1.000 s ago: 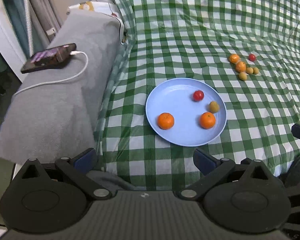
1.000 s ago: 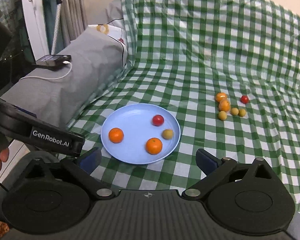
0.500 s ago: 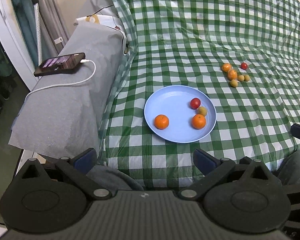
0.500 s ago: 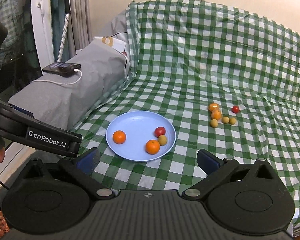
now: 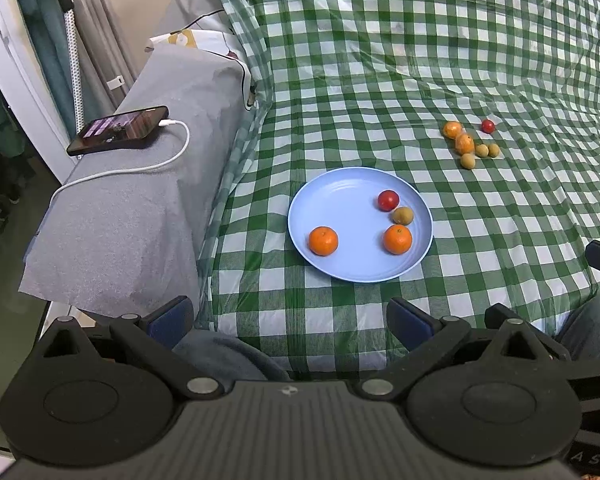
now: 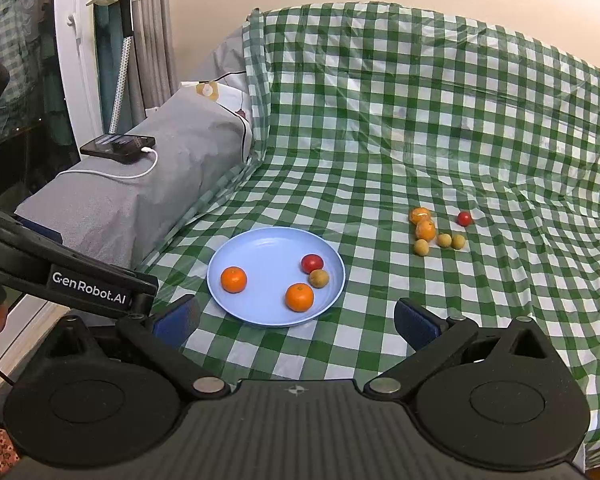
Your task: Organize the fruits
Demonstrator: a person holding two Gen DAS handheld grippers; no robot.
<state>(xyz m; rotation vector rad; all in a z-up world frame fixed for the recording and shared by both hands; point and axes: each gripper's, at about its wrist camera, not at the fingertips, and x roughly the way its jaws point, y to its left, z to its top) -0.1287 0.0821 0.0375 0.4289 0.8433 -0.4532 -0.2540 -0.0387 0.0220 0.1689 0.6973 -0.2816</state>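
A light blue plate (image 5: 340, 196) (image 6: 268, 246) lies on the green checked cloth. On it sit two oranges (image 5: 323, 241) (image 6: 233, 279), a red cherry tomato (image 5: 388, 200) (image 6: 311, 263) and a small yellow-brown fruit (image 5: 403, 215) (image 6: 319, 278). Further back right is a loose cluster of two oranges (image 5: 465, 143) (image 6: 425, 230), three small yellow fruits (image 5: 467, 161) (image 6: 421, 247) and one red tomato (image 5: 488, 125) (image 6: 464, 218). My left gripper (image 5: 290, 320) is open and empty, well short of the plate. My right gripper (image 6: 296, 320) is open and empty too, near the plate's front edge.
A grey padded ledge (image 5: 140, 208) at the left carries a phone (image 5: 118, 130) on a white charging cable. The left gripper's body (image 6: 60, 276) crosses the right wrist view's left side. Curtains and a white frame stand at the far left. A person's grey-clad knee (image 5: 592, 324) shows.
Both grippers have pulled back and risen, so the plate and the fruit cluster look smaller and farther off. The fruits have not moved, and both grippers stay open.
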